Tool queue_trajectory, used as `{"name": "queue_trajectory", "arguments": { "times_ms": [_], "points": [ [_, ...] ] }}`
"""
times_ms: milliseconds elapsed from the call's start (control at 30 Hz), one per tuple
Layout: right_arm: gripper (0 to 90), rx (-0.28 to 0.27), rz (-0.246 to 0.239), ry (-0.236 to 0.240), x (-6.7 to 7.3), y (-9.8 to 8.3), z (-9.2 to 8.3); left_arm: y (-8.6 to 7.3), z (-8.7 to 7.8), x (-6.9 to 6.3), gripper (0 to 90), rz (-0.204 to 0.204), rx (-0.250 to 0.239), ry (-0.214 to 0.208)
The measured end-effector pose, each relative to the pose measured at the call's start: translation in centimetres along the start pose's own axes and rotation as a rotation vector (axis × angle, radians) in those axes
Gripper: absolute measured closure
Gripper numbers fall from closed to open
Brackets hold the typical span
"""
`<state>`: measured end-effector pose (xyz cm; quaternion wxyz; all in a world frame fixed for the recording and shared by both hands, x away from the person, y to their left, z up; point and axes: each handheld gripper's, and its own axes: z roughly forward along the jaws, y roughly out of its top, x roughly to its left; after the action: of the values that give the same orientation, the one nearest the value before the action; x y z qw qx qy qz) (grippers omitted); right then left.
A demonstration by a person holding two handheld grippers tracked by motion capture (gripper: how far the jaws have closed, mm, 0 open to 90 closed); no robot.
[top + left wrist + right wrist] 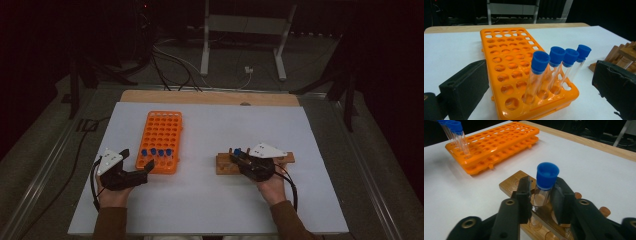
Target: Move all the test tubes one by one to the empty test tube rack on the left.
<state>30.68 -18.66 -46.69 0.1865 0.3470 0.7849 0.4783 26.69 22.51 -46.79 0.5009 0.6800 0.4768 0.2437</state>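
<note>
1. Progress: four blue-capped tubes (156, 152) already stand in a row near the front edge of the orange rack (161, 140), at about 9 o'clock on the white table (210, 210) in the high view. The rest of the rack's holes are bare.
2. Remaining work, as judged from the layout: one capped tube (544, 185) stands upright in the wooden holder (225, 165) at about 4 o'clock from the rack, well apart from it. It appears to be the last one to move across (no other capped tube can be made out in the holder).
3. Right gripper (541, 195): jaws clenched on the tube's glass body just below the blue cap, one pad on each side. The tube is not yet lifted; its lower end sits in the holder's hole.
4. Left gripper (137, 167): jaws spread wide and released, grasping nothing. In the left gripper view its two pads frame the near end of the rack from either side, without touching rack or tubes.
5. Step in hand, as a judgement: the grasp is made, and lift and carry to a free hole beside the row remain.
</note>
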Motion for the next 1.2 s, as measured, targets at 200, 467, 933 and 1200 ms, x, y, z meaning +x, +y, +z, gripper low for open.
{"name": "queue_trajectory", "arguments": {
  "times_ms": [200,467,933,1200],
  "points": [
    [76.2,0.000,-0.015,0.000,0.3,0.0,0.2,0.0,0.2,-0.1,1.7,0.008,0.008,0.002],
    [76.9,0.008,-0.029,-0.002,0.4,0.2,0.2,0.0,0.3,-0.1,1.6,0.008,0.015,0.010],
    [76.7,-0.004,-0.025,0.004,0.4,1.4,-0.6,0.8,-0.1,-1.1,0.8,0.051,-0.003,0.031],
    [76.7,-0.007,-0.027,0.009,0.2,2.1,-1.0,2.0,0.0,-2.3,0.7,0.072,-0.005,-0.003]
  ]
}}
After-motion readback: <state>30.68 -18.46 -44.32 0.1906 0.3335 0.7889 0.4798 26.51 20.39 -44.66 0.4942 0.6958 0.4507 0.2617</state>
